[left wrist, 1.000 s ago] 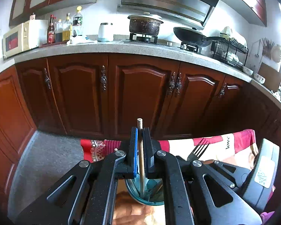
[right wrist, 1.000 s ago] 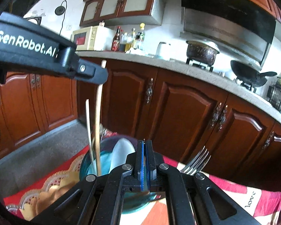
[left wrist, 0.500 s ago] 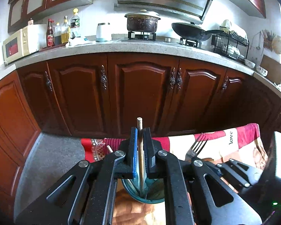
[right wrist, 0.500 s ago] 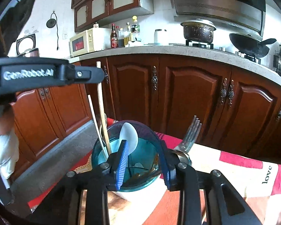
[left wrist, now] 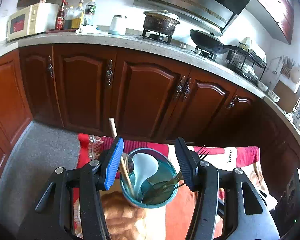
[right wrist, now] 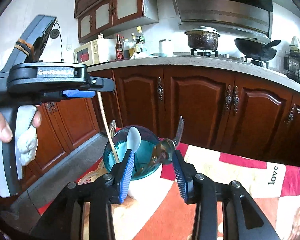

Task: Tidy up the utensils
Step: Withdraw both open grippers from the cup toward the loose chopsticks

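Both the left gripper [left wrist: 149,163] and right gripper [right wrist: 153,173] are opening their jaws wide, letting the wooden stick [left wrist: 118,150] and fork [right wrist: 179,129] rest in the blue cup [left wrist: 150,203].

My kitchen, as stocked: dark red-brown wooden base cabinets with ornate metal handles [left wrist: 146,92]; speckled grey stone countertop [right wrist: 190,63]; cream microwave [left wrist: 28,21]; steel range hood [right wrist: 224,14]; blackened lidded pot [left wrist: 161,22]; black wok [right wrist: 256,49]; grey speckled floor [left wrist: 36,156]; white walls, daylight
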The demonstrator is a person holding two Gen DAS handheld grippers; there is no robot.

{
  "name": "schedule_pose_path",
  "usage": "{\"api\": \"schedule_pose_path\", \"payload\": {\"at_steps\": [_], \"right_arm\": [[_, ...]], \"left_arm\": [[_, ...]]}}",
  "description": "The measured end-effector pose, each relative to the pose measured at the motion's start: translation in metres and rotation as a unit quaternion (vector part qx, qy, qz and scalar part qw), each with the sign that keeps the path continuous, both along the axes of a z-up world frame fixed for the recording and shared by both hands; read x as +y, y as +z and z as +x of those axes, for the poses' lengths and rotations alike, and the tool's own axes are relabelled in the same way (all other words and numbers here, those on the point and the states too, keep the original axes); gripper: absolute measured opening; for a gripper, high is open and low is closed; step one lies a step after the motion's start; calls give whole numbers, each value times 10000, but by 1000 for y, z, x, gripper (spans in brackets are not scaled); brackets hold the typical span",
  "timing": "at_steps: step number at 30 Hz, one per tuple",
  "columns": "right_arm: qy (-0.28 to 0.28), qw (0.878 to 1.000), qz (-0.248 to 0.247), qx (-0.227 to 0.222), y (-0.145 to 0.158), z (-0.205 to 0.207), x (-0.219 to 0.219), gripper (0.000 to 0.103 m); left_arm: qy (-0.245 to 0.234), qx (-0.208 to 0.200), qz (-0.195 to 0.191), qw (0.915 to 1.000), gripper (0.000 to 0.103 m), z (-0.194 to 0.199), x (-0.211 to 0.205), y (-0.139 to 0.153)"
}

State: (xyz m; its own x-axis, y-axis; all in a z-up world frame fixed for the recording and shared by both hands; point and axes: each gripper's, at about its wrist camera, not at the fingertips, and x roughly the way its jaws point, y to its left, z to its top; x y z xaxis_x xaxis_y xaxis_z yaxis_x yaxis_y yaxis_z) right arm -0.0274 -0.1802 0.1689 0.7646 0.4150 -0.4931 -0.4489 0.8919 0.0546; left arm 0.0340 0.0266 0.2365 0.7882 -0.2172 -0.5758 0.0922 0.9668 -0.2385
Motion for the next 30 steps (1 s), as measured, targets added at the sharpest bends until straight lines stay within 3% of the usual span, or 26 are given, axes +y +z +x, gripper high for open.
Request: {"api": "schedule_pose_path", "payload": {"at_steps": [6, 13, 24, 30], "right_arm": [[-154, 9998, -39, 97, -3, -12, -16, 38], [-360, 9992, -84, 180, -8, -22, -38, 38], [-819, 9951, -146, 534, -26, -38, -89, 39], [-1013, 9921, -191, 711, -41, -46, -120, 39]], "left_arm": [[28, 36, 283, 9996, 54, -23, -17, -4], [18, 226, 694, 9973, 54, -46, -49, -28], [-365, 270, 1170, 9921, 54, -72, -113, -59], [-633, 467, 1215, 9895, 54, -72, -138, -79]]}}
